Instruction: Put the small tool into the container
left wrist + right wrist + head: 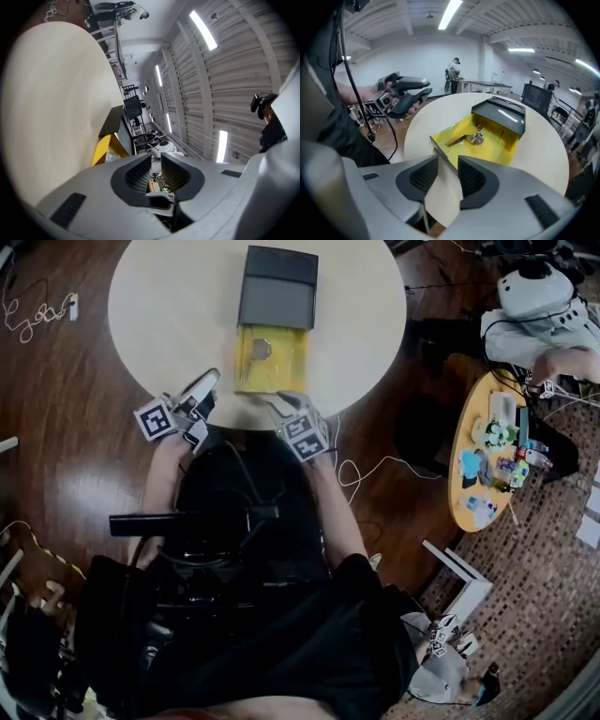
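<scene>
A yellow container [284,371] with its dark lid [278,287] swung open lies on the round white table [169,306]. The small metal tool [260,349] rests inside it, also seen in the right gripper view as the tool [471,137] on the yellow container floor [497,140]. My right gripper [295,423] hovers at the table's near edge just before the container, jaws open and empty [449,164]. My left gripper [192,404] is at the near left edge, turned sideways, its jaws [157,171] slightly apart with nothing between them.
A small wooden side table [466,493] with several small items stands on the right. A seated person [544,306] is at the upper right. Cables [37,313] lie on the wood floor. People [453,75] stand far back in the hall.
</scene>
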`<state>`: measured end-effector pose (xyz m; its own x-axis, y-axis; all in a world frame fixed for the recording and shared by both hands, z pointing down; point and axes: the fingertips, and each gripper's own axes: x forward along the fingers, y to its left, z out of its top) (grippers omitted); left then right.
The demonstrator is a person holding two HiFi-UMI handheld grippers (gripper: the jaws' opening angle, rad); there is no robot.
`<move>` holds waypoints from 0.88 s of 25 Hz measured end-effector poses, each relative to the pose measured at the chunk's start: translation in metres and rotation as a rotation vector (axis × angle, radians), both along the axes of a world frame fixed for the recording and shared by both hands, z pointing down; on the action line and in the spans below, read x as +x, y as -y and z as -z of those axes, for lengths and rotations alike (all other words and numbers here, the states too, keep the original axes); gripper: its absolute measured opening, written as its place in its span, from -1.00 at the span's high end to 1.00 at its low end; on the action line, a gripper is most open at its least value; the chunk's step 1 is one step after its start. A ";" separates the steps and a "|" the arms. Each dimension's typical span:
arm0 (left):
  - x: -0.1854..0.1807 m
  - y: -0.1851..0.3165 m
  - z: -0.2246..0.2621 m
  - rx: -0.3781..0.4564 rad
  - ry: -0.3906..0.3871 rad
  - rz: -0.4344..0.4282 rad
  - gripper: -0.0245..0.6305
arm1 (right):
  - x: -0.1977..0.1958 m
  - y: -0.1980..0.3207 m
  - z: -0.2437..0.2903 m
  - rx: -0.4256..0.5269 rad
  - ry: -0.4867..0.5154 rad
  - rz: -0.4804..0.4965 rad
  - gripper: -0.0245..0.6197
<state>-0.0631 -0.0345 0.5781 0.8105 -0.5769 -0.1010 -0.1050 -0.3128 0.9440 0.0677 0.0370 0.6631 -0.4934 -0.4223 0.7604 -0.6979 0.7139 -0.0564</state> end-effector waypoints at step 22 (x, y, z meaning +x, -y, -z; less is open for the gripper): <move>0.035 0.118 0.009 0.106 0.308 0.034 0.78 | -0.034 0.006 -0.046 0.236 -0.213 0.615 0.39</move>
